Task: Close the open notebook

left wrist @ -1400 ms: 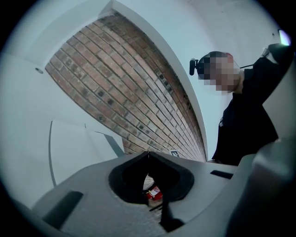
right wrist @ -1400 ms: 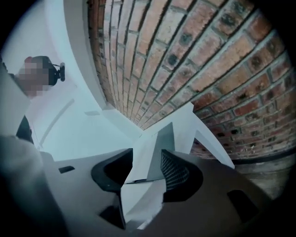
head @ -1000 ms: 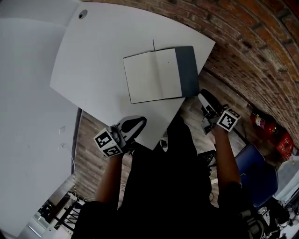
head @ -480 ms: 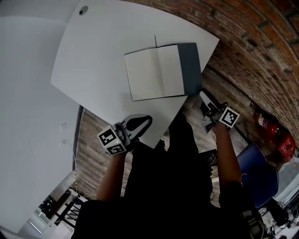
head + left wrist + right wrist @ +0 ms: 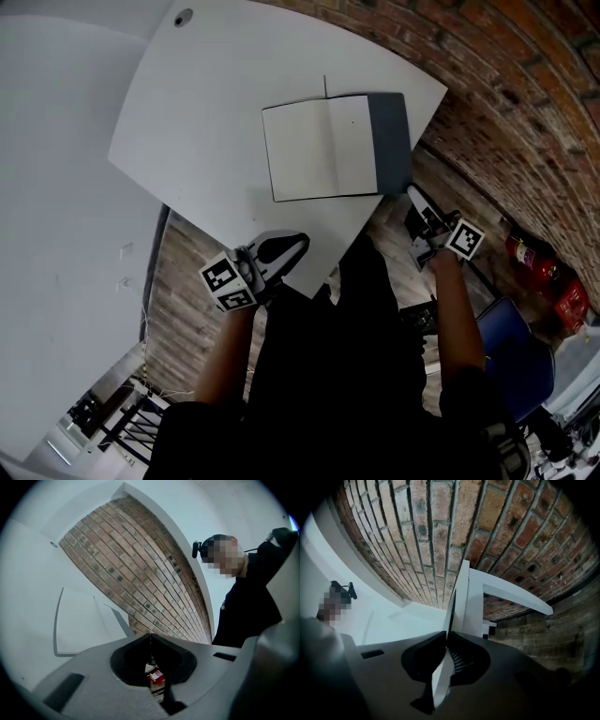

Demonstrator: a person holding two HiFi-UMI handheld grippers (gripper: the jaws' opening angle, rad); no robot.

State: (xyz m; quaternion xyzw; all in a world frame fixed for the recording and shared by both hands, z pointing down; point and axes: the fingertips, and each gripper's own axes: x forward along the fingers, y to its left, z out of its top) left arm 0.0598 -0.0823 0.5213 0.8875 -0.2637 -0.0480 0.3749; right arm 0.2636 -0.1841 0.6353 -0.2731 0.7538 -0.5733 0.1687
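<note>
My right gripper (image 5: 414, 194) has just been closing its jaws and now pinches a dark-covered corner of the open notebook (image 5: 323, 148), which lies flat by the table's (image 5: 206, 112) right edge. My left gripper (image 5: 284, 249), jaws together and empty, hovers at the table's near edge.

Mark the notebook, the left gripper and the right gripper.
notebook (image 5: 323, 148): head view, on the white open page.
left gripper (image 5: 300, 242): head view, at its shut jaw tips.
right gripper (image 5: 413, 194): head view, at its jaw tips, which have just been closing on the notebook's corner.
</note>
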